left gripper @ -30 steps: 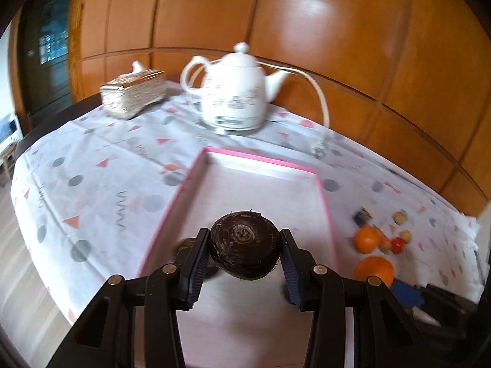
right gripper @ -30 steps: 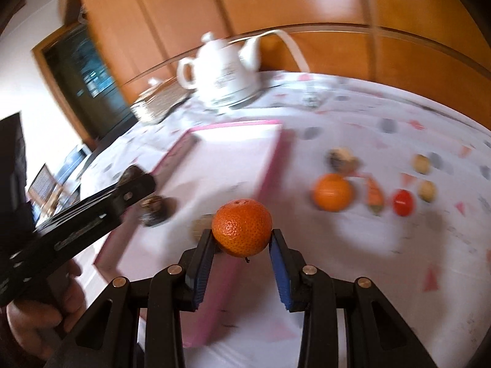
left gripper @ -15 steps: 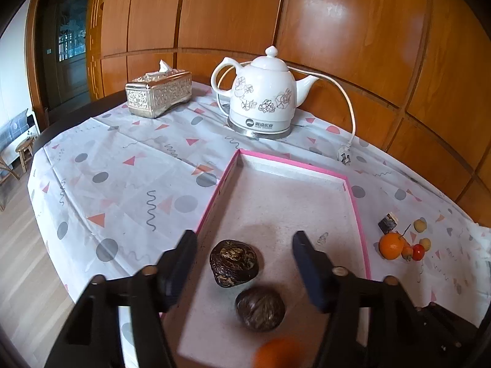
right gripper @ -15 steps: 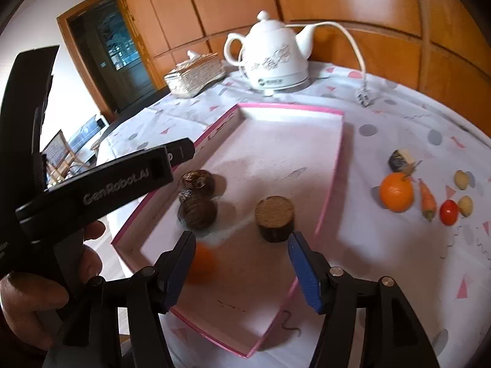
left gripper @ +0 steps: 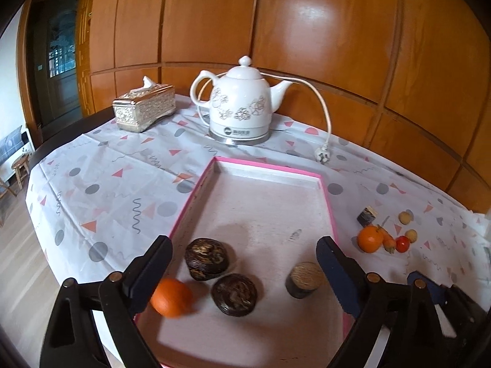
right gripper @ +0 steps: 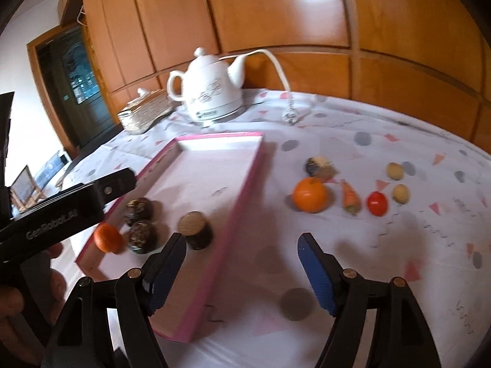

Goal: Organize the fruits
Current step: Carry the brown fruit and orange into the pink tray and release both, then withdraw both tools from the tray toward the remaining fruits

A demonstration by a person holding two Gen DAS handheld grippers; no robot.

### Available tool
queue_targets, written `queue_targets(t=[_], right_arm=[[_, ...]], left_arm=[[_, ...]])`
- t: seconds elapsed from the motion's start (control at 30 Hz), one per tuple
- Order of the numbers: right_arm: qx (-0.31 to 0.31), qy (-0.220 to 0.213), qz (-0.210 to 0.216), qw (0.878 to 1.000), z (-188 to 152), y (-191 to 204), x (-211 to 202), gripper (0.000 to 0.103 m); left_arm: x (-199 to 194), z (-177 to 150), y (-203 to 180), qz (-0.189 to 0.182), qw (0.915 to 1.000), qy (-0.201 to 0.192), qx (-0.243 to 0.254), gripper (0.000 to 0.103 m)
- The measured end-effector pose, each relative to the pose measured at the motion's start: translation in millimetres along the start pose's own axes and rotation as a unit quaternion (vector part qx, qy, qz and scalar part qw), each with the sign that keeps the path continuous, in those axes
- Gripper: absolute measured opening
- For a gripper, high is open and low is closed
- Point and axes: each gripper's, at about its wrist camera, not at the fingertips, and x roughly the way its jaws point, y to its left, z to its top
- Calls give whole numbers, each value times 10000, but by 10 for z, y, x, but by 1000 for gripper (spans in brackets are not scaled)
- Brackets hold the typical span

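Fruits: your tangerine (left gripper: 171, 297) just dropped into the pink tray (left gripper: 324, 196) beside 3 dark ones; both grippers, left (left gripper: 244, 271) and right (right gripper: 241, 265), now gape wide, empty (5 pieces still outside).

A home, most likely a dining or living room. The desk (left gripper: 101, 165) wears a patterned cloth of dots and triangles, and on it stand a white flowered electric kettle (left gripper: 239, 104) and an ornate tissue box (left gripper: 143, 107) — household things. Behind runs warm wooden wall panelling (left gripper: 307, 30), with a dark glazed door (left gripper: 58, 70) — and a small wooden stool (left gripper: 21, 165) on the plank floor.
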Motion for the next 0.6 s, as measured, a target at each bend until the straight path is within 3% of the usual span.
queue_targets(t=[0.2, 0.33, 0.43, 0.6], right_arm=[[401, 68, -65, 9992, -32, -340, -46, 76], [528, -89, -443, 9976, -69, -539, -133, 74], [658, 11, -618, 9959, -102, -716, -128, 64], [1006, 158, -734, 9921, -195, -1021, -113, 64]], left_arm=[[-64, -13, -157, -56, 9996, -91, 246, 97], [-93, -31, -260, -170, 9990, -128, 385, 102], [-102, -42, -357, -371, 9980, -100, 510, 103], [-146, -63, -541, -786, 9946, -91, 667, 103]])
